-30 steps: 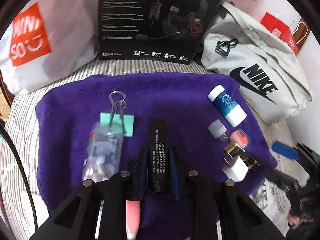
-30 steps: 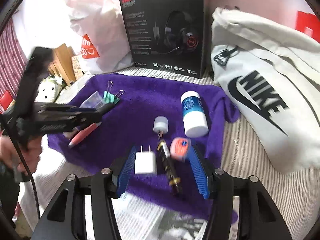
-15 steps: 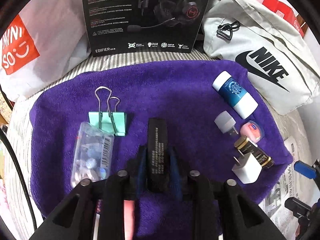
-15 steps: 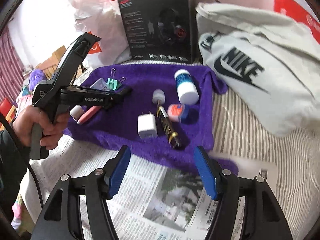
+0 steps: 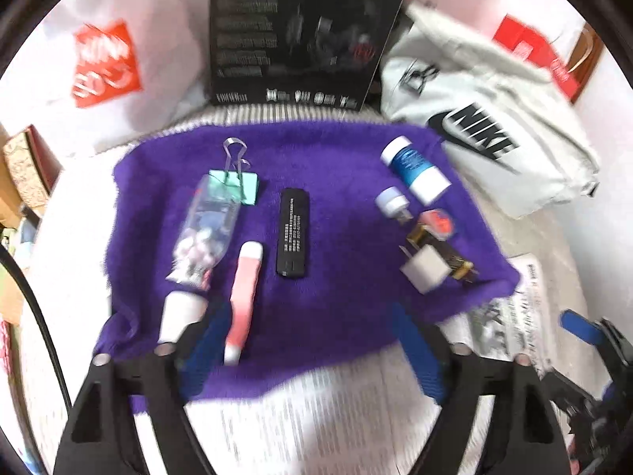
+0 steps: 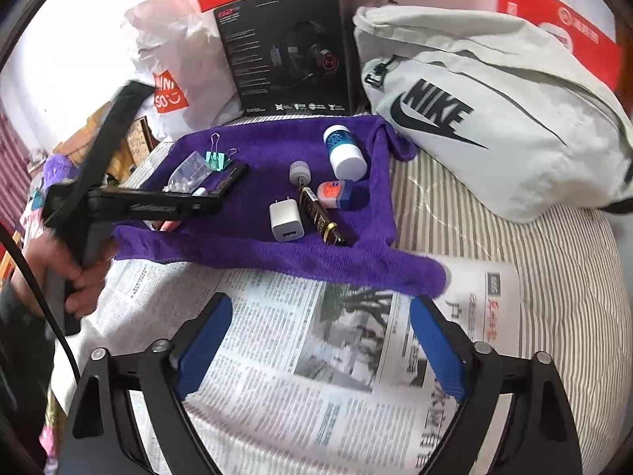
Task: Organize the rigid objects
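On the purple towel [image 5: 340, 182] lie a black stick [image 5: 293, 233], a pink pen [image 5: 247, 297], a green binder clip [image 5: 237, 186], a clear bag of small parts [image 5: 205, 233], a blue-and-white bottle [image 5: 415, 170], a white charger [image 5: 425, 271] and a gold-black tube [image 5: 455, 257]. My left gripper [image 5: 306, 324] hangs above the towel's near edge, its jaws opening. Nothing is between them, and the black stick lies free ahead. My right gripper [image 6: 320, 308] is over the newspaper [image 6: 316, 348], short of the towel [image 6: 277, 198]. Its jaws are opening too, with nothing between them.
A black headset box [image 6: 292, 51], a grey Nike bag [image 6: 494, 118] and a white Miniso bag [image 6: 170, 79] stand behind the towel. Red bags [image 6: 561, 35] line the wall. Striped bedding [image 6: 554, 277] runs to the right. A hand [image 6: 75, 273] holds the left gripper at the left.
The left gripper let go of the black stick, opened wide and drew back and up. The right gripper pulled back from the charger onto the newspaper and opened wider.
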`<action>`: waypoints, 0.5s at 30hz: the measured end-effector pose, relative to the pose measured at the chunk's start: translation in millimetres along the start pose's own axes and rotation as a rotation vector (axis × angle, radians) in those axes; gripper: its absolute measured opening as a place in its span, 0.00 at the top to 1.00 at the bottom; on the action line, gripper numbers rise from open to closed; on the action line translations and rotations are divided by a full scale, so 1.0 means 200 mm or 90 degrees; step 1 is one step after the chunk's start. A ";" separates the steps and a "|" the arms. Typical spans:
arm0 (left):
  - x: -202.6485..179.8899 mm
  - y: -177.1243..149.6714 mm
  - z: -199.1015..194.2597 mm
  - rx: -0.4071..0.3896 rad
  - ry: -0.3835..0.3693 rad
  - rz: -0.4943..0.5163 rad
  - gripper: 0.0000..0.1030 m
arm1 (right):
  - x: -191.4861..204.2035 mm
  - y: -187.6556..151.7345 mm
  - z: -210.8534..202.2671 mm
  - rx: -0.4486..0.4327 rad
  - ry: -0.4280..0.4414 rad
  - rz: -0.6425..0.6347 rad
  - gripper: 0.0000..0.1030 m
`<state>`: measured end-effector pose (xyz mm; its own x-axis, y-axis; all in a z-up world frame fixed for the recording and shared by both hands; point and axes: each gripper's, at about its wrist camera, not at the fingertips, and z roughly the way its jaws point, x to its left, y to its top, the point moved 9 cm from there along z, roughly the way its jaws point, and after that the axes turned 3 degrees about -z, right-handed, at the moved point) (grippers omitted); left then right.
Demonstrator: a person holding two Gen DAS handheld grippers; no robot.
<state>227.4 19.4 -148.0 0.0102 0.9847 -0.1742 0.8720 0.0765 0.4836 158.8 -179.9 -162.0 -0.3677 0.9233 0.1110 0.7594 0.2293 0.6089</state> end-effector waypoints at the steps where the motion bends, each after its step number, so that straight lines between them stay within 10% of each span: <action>1: -0.01 -0.02 -0.07 -0.010 0.004 0.001 0.09 | 0.00 -0.01 -0.01 0.002 0.001 0.009 0.10; 15: -0.06 -0.26 -0.58 -0.098 0.055 0.011 0.00 | 0.01 -0.10 -0.20 0.025 -0.037 0.093 0.00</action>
<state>124.8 21.5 -71.6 -0.0237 0.9953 -0.0938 0.7867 0.0765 0.6126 121.9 -194.6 -141.9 -0.2210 0.9636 0.1501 0.8231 0.1017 0.5587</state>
